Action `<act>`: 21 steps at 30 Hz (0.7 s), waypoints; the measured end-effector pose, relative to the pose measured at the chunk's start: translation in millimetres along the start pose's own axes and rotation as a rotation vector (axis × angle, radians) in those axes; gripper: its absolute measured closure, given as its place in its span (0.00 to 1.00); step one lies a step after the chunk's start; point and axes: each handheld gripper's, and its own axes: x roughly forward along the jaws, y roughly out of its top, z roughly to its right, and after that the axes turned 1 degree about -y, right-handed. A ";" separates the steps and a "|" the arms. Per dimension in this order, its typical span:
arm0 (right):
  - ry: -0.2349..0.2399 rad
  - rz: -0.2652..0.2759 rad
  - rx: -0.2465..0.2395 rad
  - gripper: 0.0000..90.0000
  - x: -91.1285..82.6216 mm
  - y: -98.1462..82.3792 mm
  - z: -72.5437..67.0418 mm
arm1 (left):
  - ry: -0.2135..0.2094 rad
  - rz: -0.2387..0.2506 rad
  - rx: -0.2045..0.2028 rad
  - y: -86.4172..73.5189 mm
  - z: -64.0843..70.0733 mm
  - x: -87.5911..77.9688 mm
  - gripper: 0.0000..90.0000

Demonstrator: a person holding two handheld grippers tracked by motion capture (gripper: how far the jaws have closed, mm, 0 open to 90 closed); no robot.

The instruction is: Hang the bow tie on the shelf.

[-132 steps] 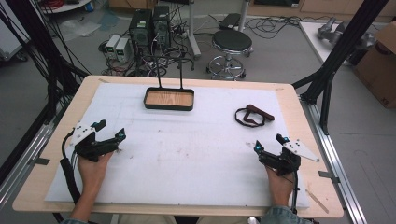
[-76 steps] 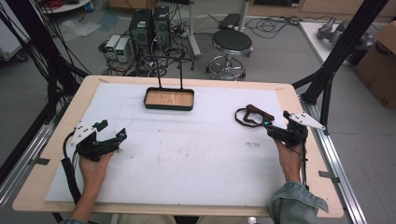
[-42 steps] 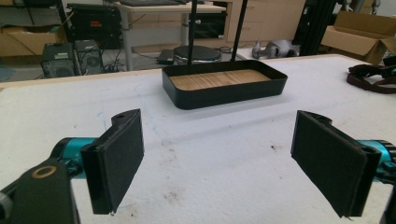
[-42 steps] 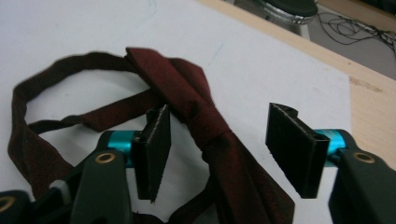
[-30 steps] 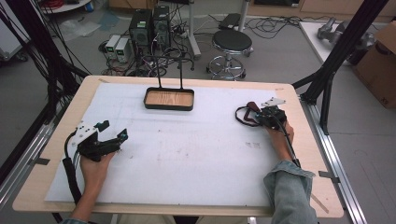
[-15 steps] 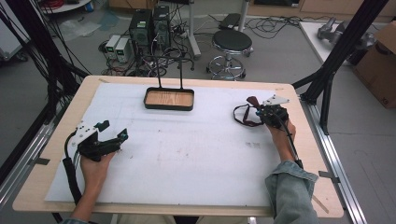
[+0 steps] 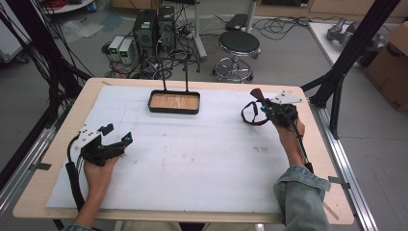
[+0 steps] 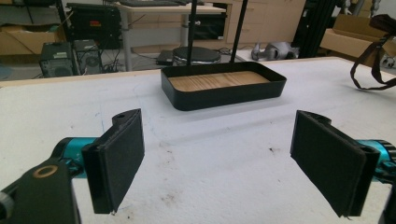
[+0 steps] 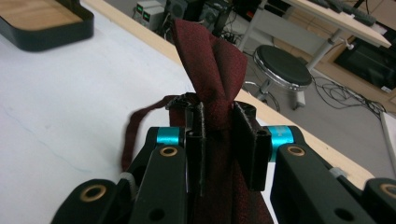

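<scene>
We have the dark red strap (image 7: 253, 109) pinched in the right gripper (image 7: 267, 107), fingers clamped on its folded end, hanging above the bench (image 7: 216, 159) at upper right, presumably bound for the black tray (image 7: 174, 102). Our left gripper (image 7: 117, 136) rests, fingers wide.

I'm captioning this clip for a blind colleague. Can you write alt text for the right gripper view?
The right gripper has its two black fingers shut on a dark red tie, whose folded end sticks up above them. Behind lie a white table top, the corner of a black tray, and a round stool on the floor.
</scene>
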 end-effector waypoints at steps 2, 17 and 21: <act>-0.003 0.013 -0.013 0.83 -2.2 4.4 -2.3 | 0.001 0.004 -0.006 -0.1 -0.2 0.2 0.20; 0.044 0.128 -0.026 0.83 -11.5 49.0 -25.1 | -0.007 0.002 -0.014 -0.4 0.0 1.2 0.20; 0.050 0.172 -0.045 0.83 -9.2 59.3 -30.1 | -0.009 0.002 -0.015 -0.3 0.3 1.2 0.20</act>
